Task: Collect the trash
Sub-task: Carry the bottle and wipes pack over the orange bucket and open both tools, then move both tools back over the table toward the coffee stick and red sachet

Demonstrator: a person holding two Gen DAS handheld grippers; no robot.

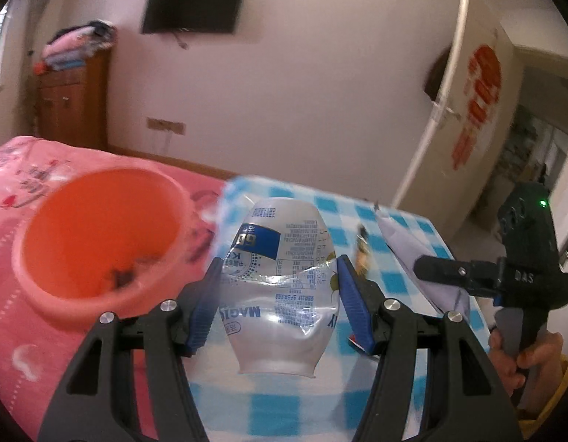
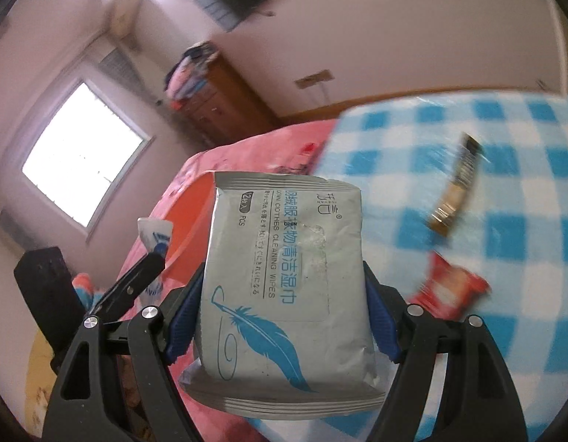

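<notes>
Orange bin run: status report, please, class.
Left gripper clamps crushed bottle. Right gripper clamps wipes pack. Orange bin ahead, unobstructed.

Between my right gripper's (image 2: 280, 291) jaws, the wipes pack (image 2: 284, 287) reads "DOWN CLOTHES CLEANING WIPES", "OPEN" and "PCS", among Chinese characters. Between my left gripper's (image 1: 280, 294) jaws, the crushed bottle (image 1: 280, 287) shows upside-down "MAGIC", I think, and "60". Off to that tool's right, the other gripper's body is marked "DAS".
</notes>
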